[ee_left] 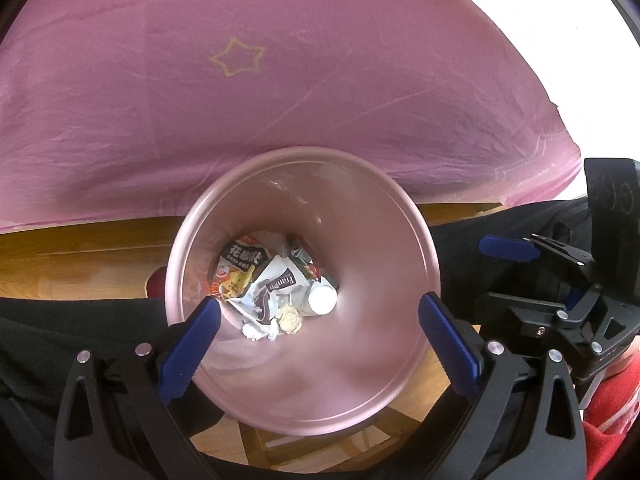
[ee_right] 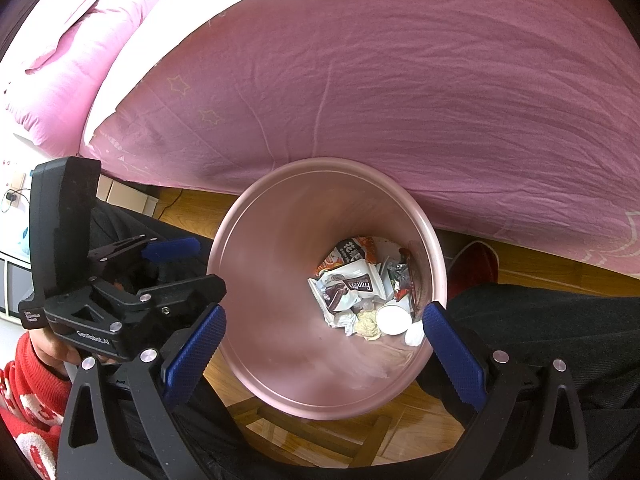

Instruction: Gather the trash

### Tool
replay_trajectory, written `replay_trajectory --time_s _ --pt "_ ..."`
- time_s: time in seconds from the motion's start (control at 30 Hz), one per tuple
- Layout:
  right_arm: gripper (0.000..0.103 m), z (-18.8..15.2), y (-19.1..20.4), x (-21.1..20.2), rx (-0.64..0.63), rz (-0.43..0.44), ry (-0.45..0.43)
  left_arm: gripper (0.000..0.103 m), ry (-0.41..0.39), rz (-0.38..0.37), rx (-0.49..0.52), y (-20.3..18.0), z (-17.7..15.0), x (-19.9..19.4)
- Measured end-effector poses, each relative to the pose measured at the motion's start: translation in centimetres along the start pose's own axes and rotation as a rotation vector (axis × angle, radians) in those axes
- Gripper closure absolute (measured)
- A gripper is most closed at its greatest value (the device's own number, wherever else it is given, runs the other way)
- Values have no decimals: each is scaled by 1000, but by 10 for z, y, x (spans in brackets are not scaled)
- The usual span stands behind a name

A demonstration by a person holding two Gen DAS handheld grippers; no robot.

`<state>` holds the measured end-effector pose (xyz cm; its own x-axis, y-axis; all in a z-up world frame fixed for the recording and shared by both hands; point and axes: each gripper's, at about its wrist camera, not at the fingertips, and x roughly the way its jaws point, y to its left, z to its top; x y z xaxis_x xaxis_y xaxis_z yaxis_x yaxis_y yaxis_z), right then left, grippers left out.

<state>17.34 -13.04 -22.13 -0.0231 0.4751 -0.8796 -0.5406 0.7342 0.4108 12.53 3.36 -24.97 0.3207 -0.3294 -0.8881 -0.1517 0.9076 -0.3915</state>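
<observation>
A pink waste bin [ee_left: 408, 264] stands on the wooden floor beside the bed; it also shows in the right wrist view [ee_right: 256, 280]. At its bottom lie snack wrappers [ee_left: 276, 284] [ee_right: 348, 284], crumpled tissue [ee_left: 290, 318] [ee_right: 368, 324] and a small white bottle [ee_left: 322, 300] [ee_right: 394, 319]. My left gripper [ee_left: 320, 332] is open and empty, above the bin's mouth. My right gripper [ee_right: 324, 340] is open and empty, also above the bin. Each gripper shows in the other's view, the right one [ee_left: 516, 250] and the left one [ee_right: 172, 250].
A bed with a pink star-print sheet [ee_left: 280, 80] [ee_right: 400, 80] stands just behind the bin. A pink duvet [ee_right: 80, 40] lies at its far left. My legs in dark trousers [ee_left: 80, 320] [ee_right: 540, 320] flank the bin. A red shoe [ee_right: 476, 264] rests on the floor.
</observation>
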Motion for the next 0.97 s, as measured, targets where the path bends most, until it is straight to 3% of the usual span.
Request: replay_trajectory --time_s 0.97 --pt "4 1 -1 1 0 1 1 5 18 28 16 -2 -1 8"
